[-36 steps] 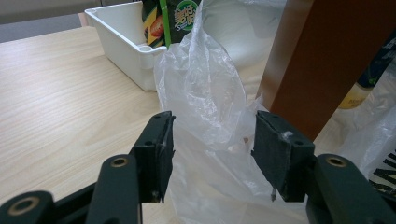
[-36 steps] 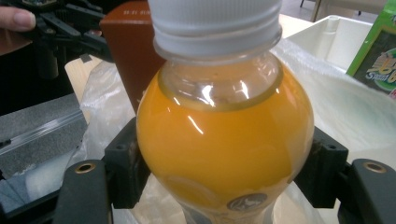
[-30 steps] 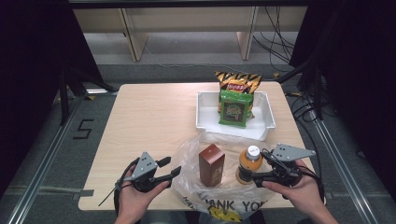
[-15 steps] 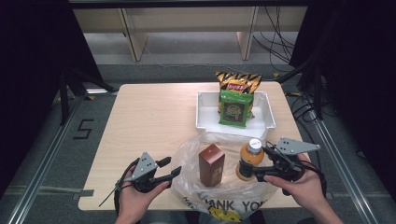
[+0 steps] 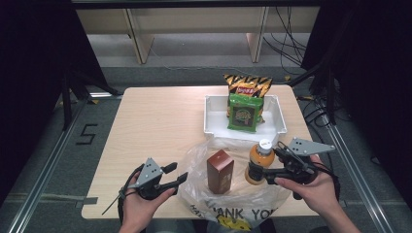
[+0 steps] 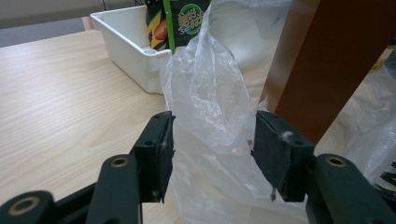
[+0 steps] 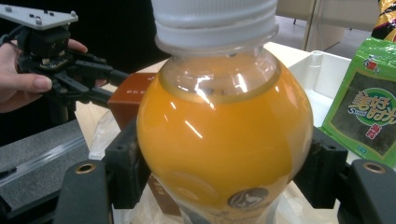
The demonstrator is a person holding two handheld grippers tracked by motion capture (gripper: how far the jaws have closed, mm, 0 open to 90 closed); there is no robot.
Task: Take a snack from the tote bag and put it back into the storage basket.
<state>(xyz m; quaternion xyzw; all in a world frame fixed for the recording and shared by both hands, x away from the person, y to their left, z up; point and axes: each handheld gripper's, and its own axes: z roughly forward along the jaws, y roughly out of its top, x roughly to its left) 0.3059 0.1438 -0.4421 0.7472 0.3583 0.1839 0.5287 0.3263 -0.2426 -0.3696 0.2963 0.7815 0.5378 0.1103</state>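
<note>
An orange juice bottle (image 5: 259, 159) with a white cap stands on a clear plastic bag (image 5: 233, 204) at the table's near edge. My right gripper (image 5: 265, 168) is shut on it. In the right gripper view the pads press both sides of the bottle (image 7: 219, 135), with the right gripper (image 7: 224, 164) around its belly. A brown box (image 5: 219, 171) stands upright on the bag to the bottle's left. My left gripper (image 5: 178, 173) is open at the bag's left edge. A fold of bag (image 6: 210, 112) hangs loose between the jaws of the left gripper (image 6: 212, 149), with the brown box (image 6: 322, 60) just behind.
A white tray (image 5: 210, 116) sits at the back right of the table. A green snack pack (image 5: 244, 114) and a yellow chips bag (image 5: 248, 85) are in it. Bare wooden tabletop (image 5: 150, 126) spreads to the left. The left gripper (image 7: 109, 86) also appears in the right gripper view.
My right hand has shifted slightly up and to the right with the bottle in its grip. The left gripper has stayed in place at the bag's edge.
</note>
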